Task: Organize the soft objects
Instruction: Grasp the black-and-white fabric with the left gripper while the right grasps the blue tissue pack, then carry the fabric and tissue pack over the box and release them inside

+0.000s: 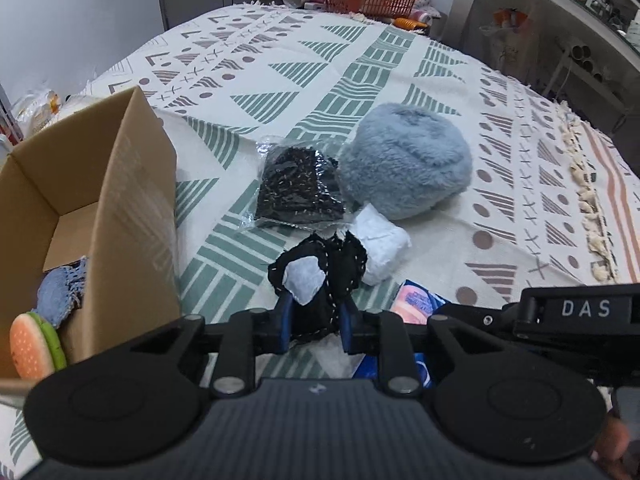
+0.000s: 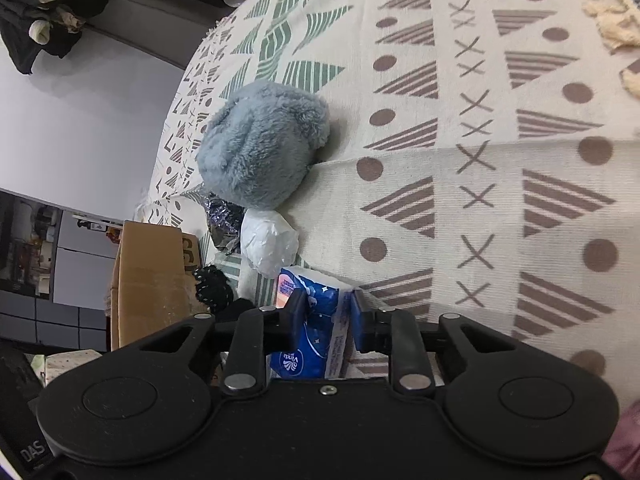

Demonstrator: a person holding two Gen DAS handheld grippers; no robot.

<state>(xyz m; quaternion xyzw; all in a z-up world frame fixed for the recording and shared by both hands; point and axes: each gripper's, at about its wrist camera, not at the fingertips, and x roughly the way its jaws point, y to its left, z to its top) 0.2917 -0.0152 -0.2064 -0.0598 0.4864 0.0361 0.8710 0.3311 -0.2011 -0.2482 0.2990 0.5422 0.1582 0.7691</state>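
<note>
Left gripper point(image 1: 316, 312) jaws closed on a black stitched cloth piece point(image 1: 324, 272) with a white patch, held just above the blanket next to the cardboard box point(image 1: 120, 208). Right gripper point(image 2: 326, 312) jaws closed on a blue tissue pack point(image 2: 316, 320), which lies on the blanket. Both grabs look secure, neither item is in the box yet.

Box sits to the left, open top; inside, a burger-shaped toy point(image 1: 36, 344) and a denim piece point(image 1: 60, 292), so judged partly sorted. Left on the blanket past the grippers: a white wrapped bundle point(image 1: 380, 248), a dark speckled item in a clear bag point(image 1: 300, 184), then a fluffy grey-blue plush point(image 1: 404, 160) touching the bag. So roughly two in, two in hand, three to go.

Surface: a cream blanket point(image 1: 500, 168) with green and brown triangles, dots and crosses, tassels on the right edge. Far end: an orange basket point(image 1: 368, 0) with clutter, grey cabinets, shelving at right, dark clothes hanging in the right view
</note>
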